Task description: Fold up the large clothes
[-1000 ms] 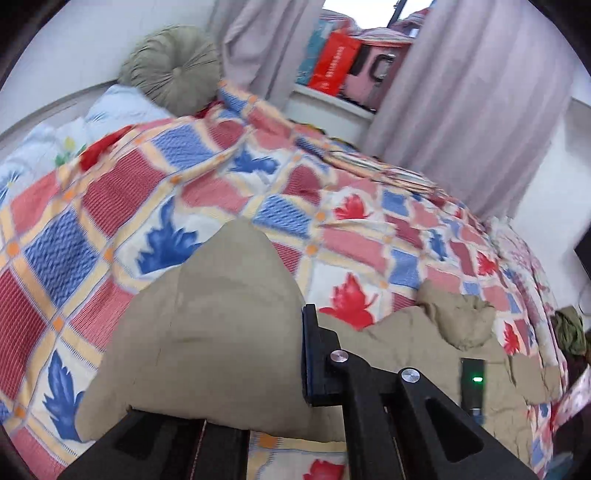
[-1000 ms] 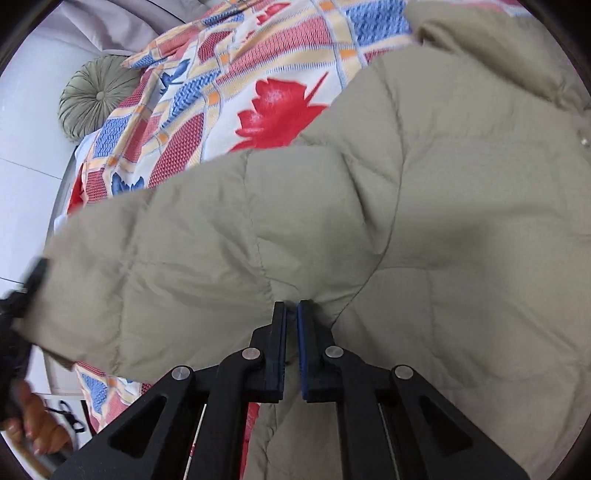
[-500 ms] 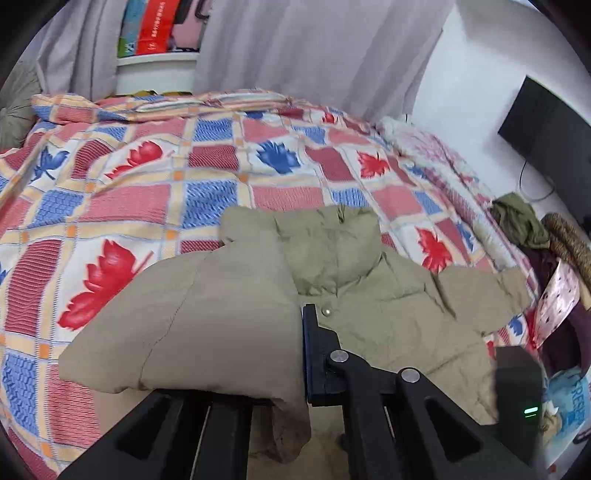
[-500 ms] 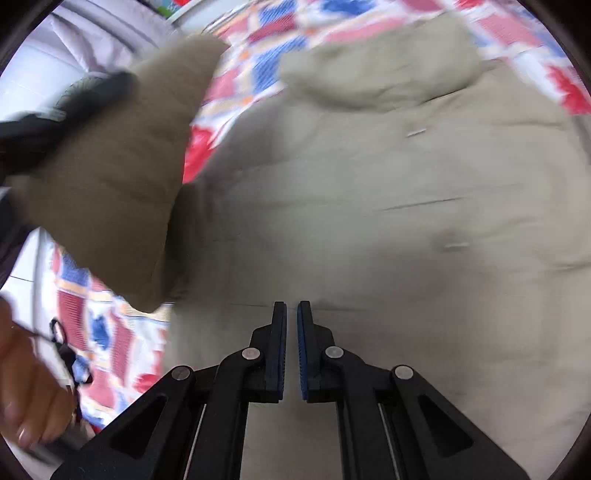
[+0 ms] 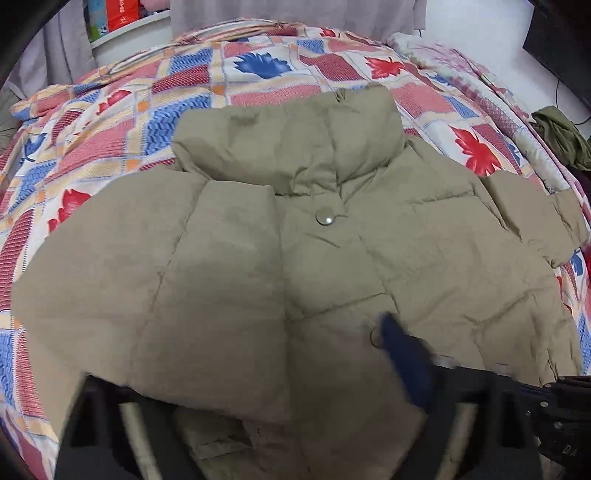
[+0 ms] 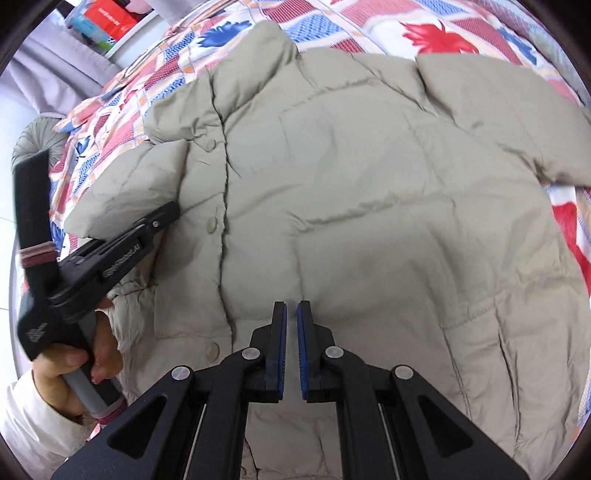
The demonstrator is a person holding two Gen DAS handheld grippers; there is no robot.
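A khaki puffer jacket point(image 5: 443, 258) lies front up on the bed, collar toward the far side. Its one sleeve point(image 5: 184, 277) is folded across the chest; the other sleeve point(image 5: 535, 221) sticks out to the right. My left gripper point(image 5: 240, 354) is low over that folded sleeve and its jaws are opening: the blue-padded finger point(image 5: 402, 362) is blurred and stands far from the other, which the sleeve partly hides. The right wrist view shows one of its fingers point(image 6: 159, 221) beside the sleeve end point(image 6: 129, 188). My right gripper point(image 6: 291, 332) hovers shut and empty over the jacket's lower front point(image 6: 369, 184).
A red, blue and cream patterned quilt point(image 5: 258, 85) covers the bed. A round green cushion point(image 6: 33, 144) sits at its head. A dark green garment point(image 5: 561, 136) lies at the bed's right edge. Curtains and a sill with boxes point(image 5: 122, 11) stand behind.
The left gripper carried the sleeve across onto the jacket's front, sank toward it, and its jaws came apart. The right gripper swung over the jacket's body, still shut.
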